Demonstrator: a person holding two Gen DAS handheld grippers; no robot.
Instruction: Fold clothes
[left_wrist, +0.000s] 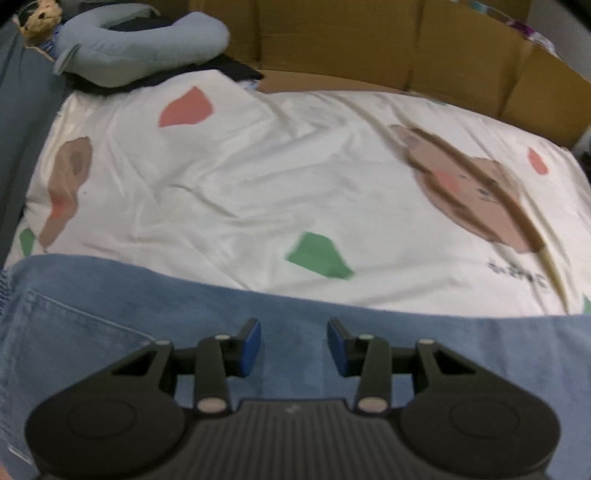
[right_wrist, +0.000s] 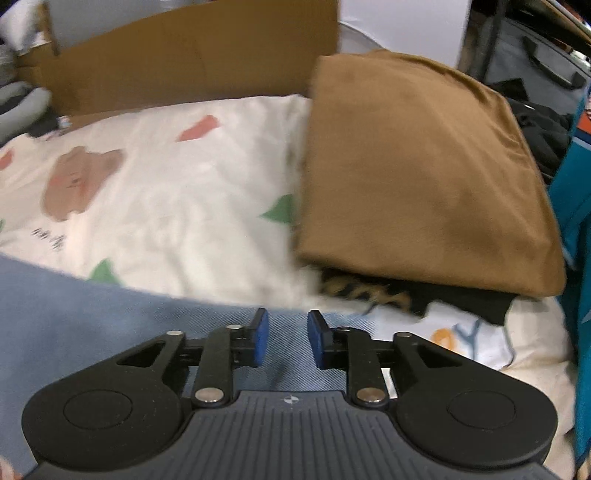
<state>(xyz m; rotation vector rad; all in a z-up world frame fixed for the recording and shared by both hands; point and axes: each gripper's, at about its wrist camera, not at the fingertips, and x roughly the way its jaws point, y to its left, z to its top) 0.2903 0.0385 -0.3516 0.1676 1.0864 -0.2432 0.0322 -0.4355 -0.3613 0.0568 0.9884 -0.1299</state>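
A pair of light blue jeans (left_wrist: 122, 325) lies across the near edge of a white bedspread (left_wrist: 258, 177) printed with bears and coloured shapes; a pocket seam shows at the left. My left gripper (left_wrist: 294, 345) hovers over the denim, open, nothing between its blue pads (left_wrist: 253, 345). In the right wrist view the same jeans (right_wrist: 74, 317) fill the lower left. My right gripper (right_wrist: 288, 341) is open above their right end, its blue pads (right_wrist: 262, 341) apart. A folded brown garment (right_wrist: 417, 173) rests on a dark, patterned one (right_wrist: 369, 291) to the right.
Cardboard boxes (left_wrist: 369, 40) line the far side of the bed. A pale blue neck pillow (left_wrist: 144, 48) and a small plush toy (left_wrist: 40, 16) lie at the far left corner. Dark clothing (right_wrist: 535, 129) and a teal object (right_wrist: 576, 206) stand at the right.
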